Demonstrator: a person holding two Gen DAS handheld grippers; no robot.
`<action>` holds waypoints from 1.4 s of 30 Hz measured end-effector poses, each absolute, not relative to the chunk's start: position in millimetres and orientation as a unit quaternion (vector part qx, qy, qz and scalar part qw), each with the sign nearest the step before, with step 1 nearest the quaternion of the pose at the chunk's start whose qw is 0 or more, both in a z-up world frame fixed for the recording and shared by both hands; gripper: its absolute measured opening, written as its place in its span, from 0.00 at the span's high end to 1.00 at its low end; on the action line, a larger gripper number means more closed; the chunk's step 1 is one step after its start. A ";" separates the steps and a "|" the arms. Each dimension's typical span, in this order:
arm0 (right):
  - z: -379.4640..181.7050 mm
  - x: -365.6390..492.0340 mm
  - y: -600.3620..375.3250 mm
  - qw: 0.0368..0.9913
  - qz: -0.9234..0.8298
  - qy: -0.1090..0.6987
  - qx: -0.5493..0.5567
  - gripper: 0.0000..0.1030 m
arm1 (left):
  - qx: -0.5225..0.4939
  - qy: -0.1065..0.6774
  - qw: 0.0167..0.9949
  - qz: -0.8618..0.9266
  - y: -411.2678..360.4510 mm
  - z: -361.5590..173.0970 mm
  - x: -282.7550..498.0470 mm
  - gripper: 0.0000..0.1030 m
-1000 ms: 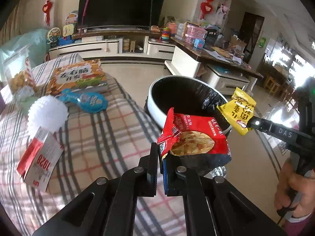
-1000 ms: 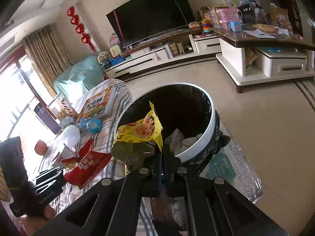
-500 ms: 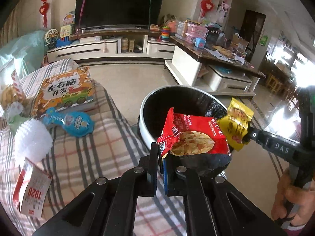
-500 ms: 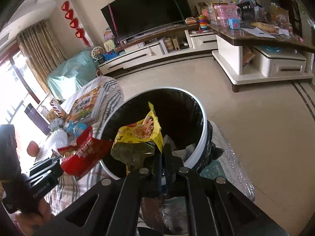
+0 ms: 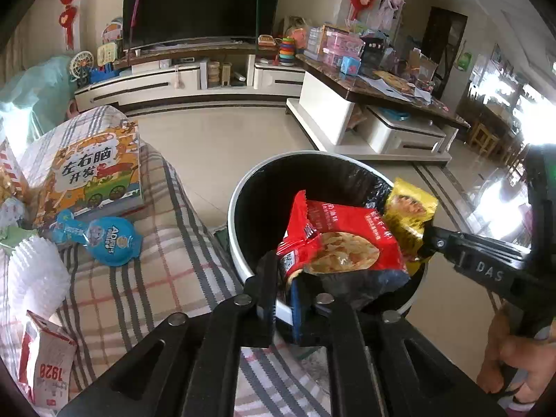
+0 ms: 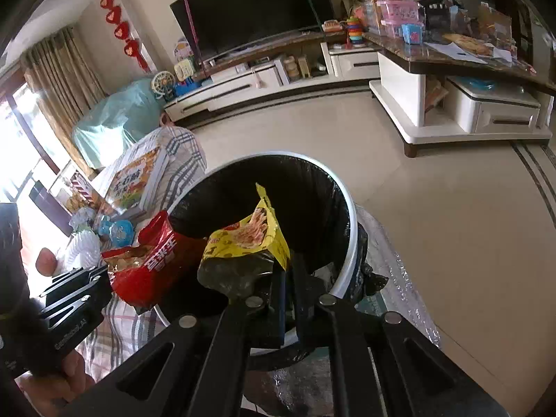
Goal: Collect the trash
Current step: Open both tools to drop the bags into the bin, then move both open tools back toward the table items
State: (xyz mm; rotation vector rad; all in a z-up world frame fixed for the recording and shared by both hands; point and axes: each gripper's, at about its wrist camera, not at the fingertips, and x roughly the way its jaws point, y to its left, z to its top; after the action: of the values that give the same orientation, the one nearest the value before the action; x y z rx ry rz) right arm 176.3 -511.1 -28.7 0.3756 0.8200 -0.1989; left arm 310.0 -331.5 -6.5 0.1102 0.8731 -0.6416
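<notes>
Over the bin (image 5: pixel 233 215), just-opening left hand-held gripper (image 5: pixel 283 269) brackets crumpled red wrapper (image 5: pixel 342 229); right hand-held gripper (image 6: pixel 290 269) likewise, yellow wrapper (image 6: pixel 248 238).

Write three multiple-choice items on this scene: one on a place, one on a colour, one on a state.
1. The picture book lies:
A. on the checked cloth
B. inside the bin
C. on the TV stand

2. The packet next to the red packet is:
A. green
B. yellow
C. white

3. The bin is:
A. upright, open-topped and lined with a black bag
B. shut under a lid
C. tipped on its side

Answers:
1 A: the book rests flat on the cloth, to the left of the bin.
2 B: the yellow packet hangs over the bin's mouth, right beside the red one.
3 A: the round white rim faces up with no lid, and the black liner shows inside.
</notes>
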 end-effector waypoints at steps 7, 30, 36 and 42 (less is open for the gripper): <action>-25.2 175.3 -510.5 0.897 -0.102 0.392 0.179 0.49 | 0.036 0.409 0.864 -0.292 -313.7 -4.0 307.5 0.52; -18.3 138.3 -431.8 0.915 -0.044 0.342 0.208 0.18 | -0.036 0.395 0.889 -0.231 -165.2 -16.2 219.7 0.40; -17.7 142.2 -406.8 0.918 -0.017 0.345 0.197 0.18 | -0.044 0.394 0.894 -0.208 -127.3 -16.3 205.2 0.39; -20.4 149.9 -384.8 0.919 0.008 0.350 0.183 0.18 | -0.060 0.400 0.896 -0.183 -100.8 -16.4 198.6 0.39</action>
State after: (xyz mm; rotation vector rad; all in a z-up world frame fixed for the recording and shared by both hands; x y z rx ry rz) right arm 149.9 -384.8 -20.4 0.3754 0.7204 0.0156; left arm 198.6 -100.8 -16.4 -0.1247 0.8285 -0.3784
